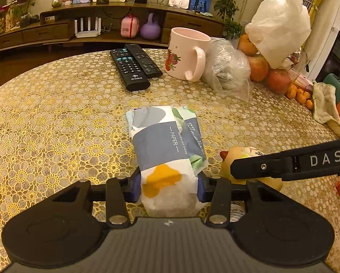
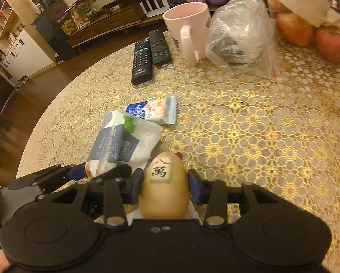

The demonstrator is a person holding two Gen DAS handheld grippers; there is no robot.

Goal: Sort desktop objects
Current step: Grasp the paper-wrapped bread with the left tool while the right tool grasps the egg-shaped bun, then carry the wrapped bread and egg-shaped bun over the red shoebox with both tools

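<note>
Left jaws: we see the left gripper (image 1: 168, 187) clamping the tissue pack (image 1: 167, 141).
Right jaws: the right gripper (image 2: 165, 185) apparently grips the egg-shaped toy (image 2: 164, 188).
Desk (image 1: 56, 118): we see both items resting on it.

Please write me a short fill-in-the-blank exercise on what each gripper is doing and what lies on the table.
1. The left gripper is closed on a pack of ____.
2. The right gripper flanks a tan toy bearing a ____ tile.
3. Two black ____ lie side by side left of the pink mug.
4. The mug is printed with ____.

Missing words: tissue paper; mahjong; remote controls; strawberries
</note>
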